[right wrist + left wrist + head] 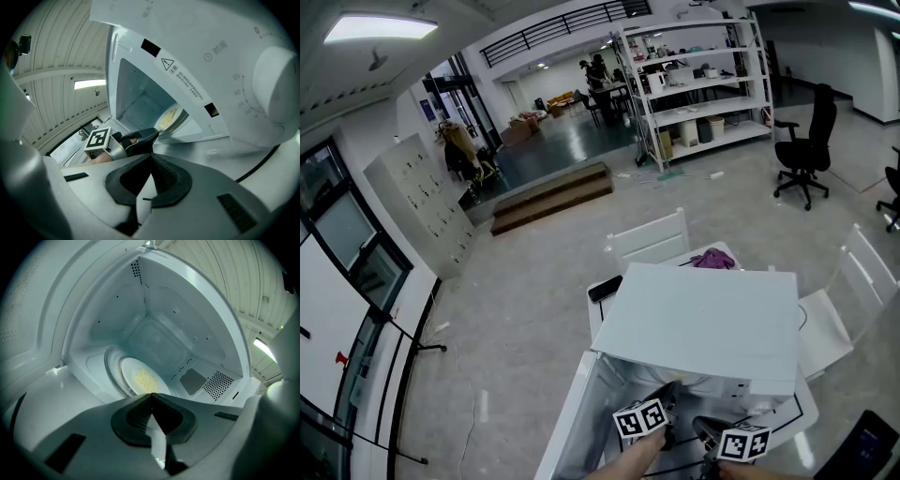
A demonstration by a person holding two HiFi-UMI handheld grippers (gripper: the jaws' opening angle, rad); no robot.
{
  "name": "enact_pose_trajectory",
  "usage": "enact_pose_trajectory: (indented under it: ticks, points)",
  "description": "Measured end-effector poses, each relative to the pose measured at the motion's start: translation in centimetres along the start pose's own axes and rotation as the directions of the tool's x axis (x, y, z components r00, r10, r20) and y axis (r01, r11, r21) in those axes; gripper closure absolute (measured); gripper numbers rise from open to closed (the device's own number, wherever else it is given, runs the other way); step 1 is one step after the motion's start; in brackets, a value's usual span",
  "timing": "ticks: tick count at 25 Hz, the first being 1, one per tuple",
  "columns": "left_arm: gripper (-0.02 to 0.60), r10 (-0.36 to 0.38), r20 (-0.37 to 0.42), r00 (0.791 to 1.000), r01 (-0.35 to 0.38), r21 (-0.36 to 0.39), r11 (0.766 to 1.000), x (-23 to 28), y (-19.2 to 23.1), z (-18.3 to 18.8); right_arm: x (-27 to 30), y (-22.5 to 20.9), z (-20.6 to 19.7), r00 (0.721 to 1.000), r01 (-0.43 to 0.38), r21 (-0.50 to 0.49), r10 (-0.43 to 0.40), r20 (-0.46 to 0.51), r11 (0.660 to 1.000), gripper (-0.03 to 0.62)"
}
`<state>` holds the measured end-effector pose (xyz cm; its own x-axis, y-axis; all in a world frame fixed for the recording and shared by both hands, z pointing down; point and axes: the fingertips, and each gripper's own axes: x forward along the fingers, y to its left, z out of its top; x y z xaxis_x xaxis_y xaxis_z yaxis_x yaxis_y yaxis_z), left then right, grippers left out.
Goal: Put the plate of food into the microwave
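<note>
Two grippers: both at the mouth of the microwave (pixel 694 319), its door (pixel 567 417) swung open.
Left gripper (pixel 151 394): inside the microwave, jaws pinched on the near rim of the plate of food (pixel 143 378), likely to set it down level.
Right gripper (pixel 151 154): just outside the microwave's front, jaws together, empty, out of the way.
Plate of food: white, round, a yellowish heap on it, on the microwave's glass turntable (pixel 111 371).

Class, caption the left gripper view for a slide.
Left gripper holds the plate of food inside the open microwave.
</note>
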<state>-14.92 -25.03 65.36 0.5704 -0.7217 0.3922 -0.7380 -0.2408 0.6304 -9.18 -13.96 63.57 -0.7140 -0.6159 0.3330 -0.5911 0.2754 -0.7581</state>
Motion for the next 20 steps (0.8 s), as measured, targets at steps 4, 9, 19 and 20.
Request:
enact_pose_trajectory:
  ticks: [4, 9, 19, 20]
  points:
    - [0.575, 0.004, -0.009, 1.0, -0.004, 0.007, 1.0, 0.5, -0.2, 0.2, -0.2, -0.1, 0.2, 1.0, 0.001, -0.004, -0.001, 0.004, 1.0, 0.592]
    - [0.575, 0.008, -0.02, 1.0, -0.007, 0.014, 1.0, 0.9, -0.2, 0.8, -0.3, 0.2, 0.4, 1.0, 0.007, -0.011, -0.007, 0.006, 1.0, 0.592]
    - [0.574, 0.027, -0.036, 0.999, -0.026, 0.029, 0.999, 1.5, 0.3, 1.7, -0.5, 0.4, 0.7, 1.0, 0.01, -0.017, -0.009, 0.009, 1.0, 0.592]
    - [0.575, 0.026, -0.036, 0.999, -0.025, 0.029, 0.999, 1.3, 0.3, 1.7, -0.5, 0.5, 0.6, 1.0, 0.011, -0.017, -0.011, 0.01, 1.0, 0.592]
